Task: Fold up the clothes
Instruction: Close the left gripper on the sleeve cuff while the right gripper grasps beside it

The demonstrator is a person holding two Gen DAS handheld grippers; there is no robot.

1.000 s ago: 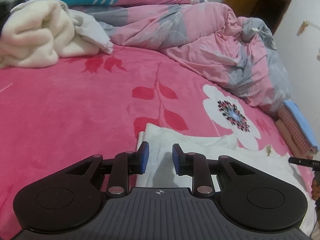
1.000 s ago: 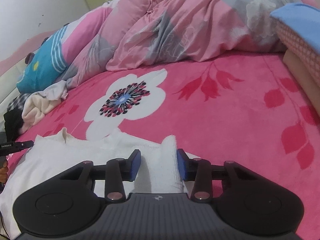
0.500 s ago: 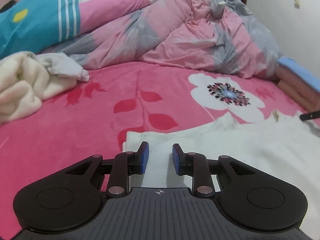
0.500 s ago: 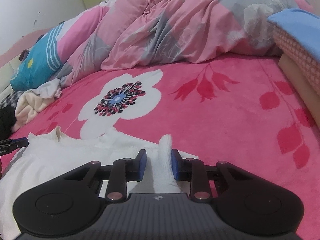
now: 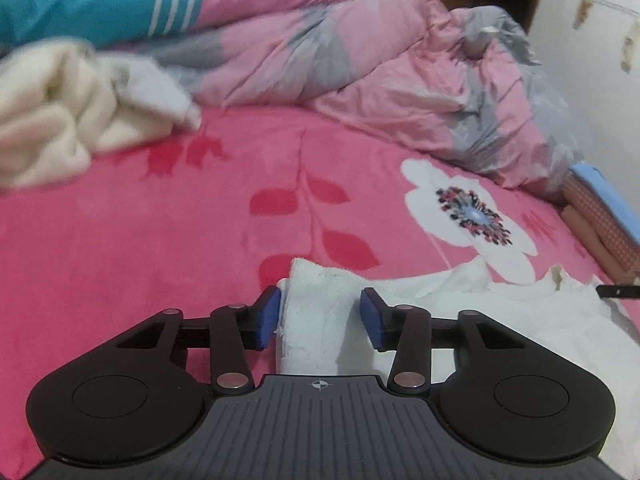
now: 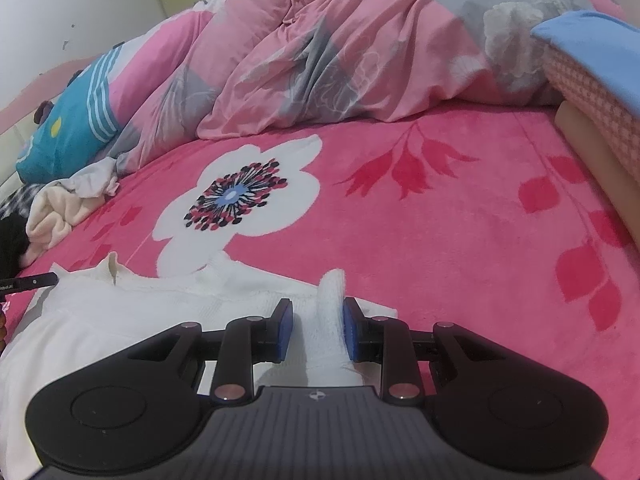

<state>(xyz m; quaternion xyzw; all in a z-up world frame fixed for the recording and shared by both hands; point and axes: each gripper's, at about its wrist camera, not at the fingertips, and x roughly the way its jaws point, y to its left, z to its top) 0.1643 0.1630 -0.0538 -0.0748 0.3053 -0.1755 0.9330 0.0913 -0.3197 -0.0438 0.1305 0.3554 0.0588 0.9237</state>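
cloth is what the white top (image 6: pixel 168 312) is made of, so it looks soft, light and floppy, and it lies spread on the pink bed cover (image 6: pixel 440 220). left gripper (image 5: pixel 319 316) has its 2 pads wide apart around 1 sleeve end, pinching nothing. right gripper (image 6: pixel 317 330) has its pads close on a bunched fold, 1 pad touching; the thick edge is a good place to hold.
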